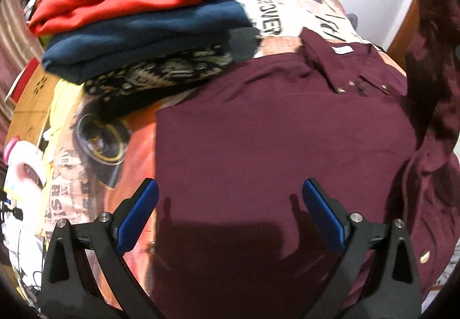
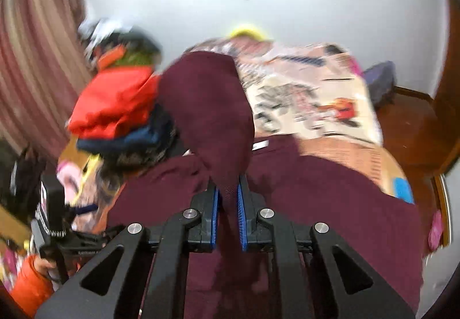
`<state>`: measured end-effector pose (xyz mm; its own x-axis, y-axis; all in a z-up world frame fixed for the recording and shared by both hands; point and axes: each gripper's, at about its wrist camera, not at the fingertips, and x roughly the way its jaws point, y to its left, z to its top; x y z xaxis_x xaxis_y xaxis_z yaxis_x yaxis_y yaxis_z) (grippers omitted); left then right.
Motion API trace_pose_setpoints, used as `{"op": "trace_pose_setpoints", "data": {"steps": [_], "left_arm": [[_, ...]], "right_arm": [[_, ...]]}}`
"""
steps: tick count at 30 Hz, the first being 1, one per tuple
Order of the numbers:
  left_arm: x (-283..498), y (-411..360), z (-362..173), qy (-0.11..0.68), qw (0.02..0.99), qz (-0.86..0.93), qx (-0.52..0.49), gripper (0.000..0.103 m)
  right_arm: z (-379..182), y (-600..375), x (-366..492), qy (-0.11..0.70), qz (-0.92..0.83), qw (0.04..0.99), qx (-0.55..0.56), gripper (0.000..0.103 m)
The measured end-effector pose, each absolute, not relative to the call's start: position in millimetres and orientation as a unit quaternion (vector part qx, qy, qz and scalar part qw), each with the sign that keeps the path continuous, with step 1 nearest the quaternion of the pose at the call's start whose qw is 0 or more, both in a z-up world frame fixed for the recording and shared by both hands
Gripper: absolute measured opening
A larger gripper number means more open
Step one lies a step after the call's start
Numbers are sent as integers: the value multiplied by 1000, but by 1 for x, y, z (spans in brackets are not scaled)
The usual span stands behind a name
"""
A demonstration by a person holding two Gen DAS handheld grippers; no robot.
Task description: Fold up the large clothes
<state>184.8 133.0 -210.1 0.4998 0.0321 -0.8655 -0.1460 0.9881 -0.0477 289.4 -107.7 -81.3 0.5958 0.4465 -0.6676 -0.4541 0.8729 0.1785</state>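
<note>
Folding a maroon shirt spread on the printed bedcover.
Its cloth is clamped by the right gripper; the left gripper is held apart above it; "OVER" is read at 12 o'clock.

Maroon shirt: large button-up garment of plain dark-red woven cloth, with collar, white neck label and small pale buttons. Lies spread on a bed with a printed cover, collar at the far end, body part-folded to a straight left edge. One portion is raised off the bed, hanging in a rounded fold above the rest. Right side rumpled, trailing over the bed's edge.
</note>
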Motion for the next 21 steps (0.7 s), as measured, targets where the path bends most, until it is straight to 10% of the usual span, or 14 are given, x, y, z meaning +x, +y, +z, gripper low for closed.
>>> {"op": "trace_pose_setpoints", "data": {"steps": [15, 21], "left_arm": [[204, 48, -213, 515, 857, -28, -3, 100], [202, 19, -207, 509, 858, -62, 12, 100]], "right_arm": [[-175, -225, 267, 499, 85, 858, 83, 15], [-158, -251, 263, 482, 74, 862, 138, 58]]}}
